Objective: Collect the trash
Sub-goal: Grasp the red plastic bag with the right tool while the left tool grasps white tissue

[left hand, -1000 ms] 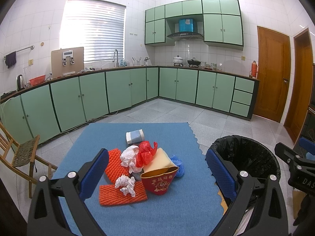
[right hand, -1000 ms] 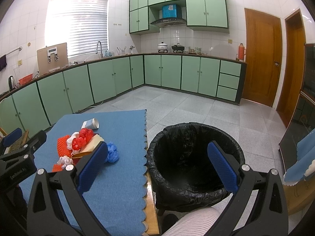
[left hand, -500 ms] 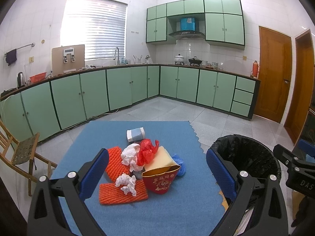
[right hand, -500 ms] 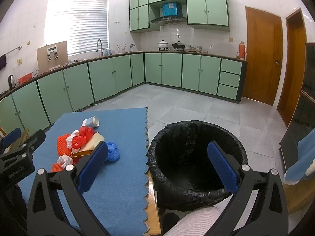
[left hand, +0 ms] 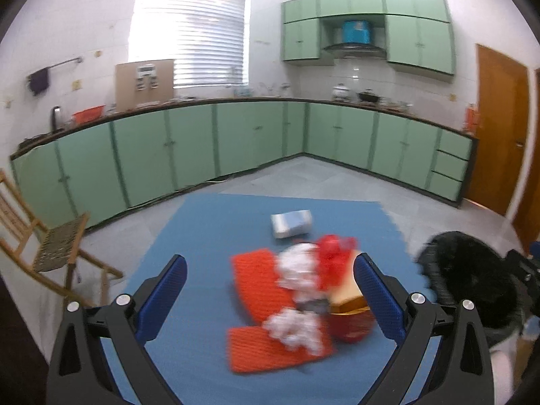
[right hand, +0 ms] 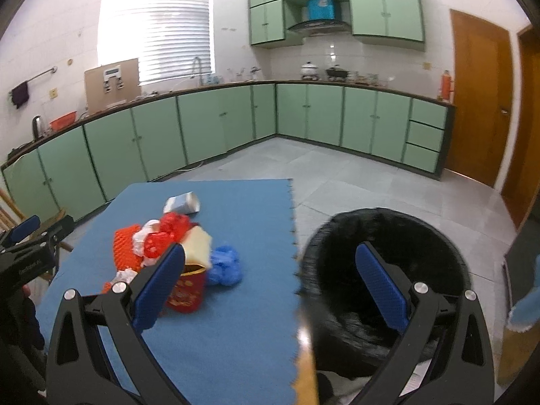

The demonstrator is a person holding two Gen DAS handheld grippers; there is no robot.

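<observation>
**Loose litter heaped beside the bin, both tools empty**

Left wrist view: the left gripper hangs with fingers spread wide, holding nothing, above the trash pile on the blue mat. Orange foam netting and crumpled tissue look feather-light and squashy; pinch a bunched fold.

Right wrist view: the right gripper is likewise spread and empty, the black-lined bin just right of the mat. The red paper cup looks stiff but crushable; take its rim.

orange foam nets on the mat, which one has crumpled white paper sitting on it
The nearer orange foam net, lying flat at the pile's front edge, carries the crumpled white paper. The farther orange foam net lies behind it with its top bare.
</observation>
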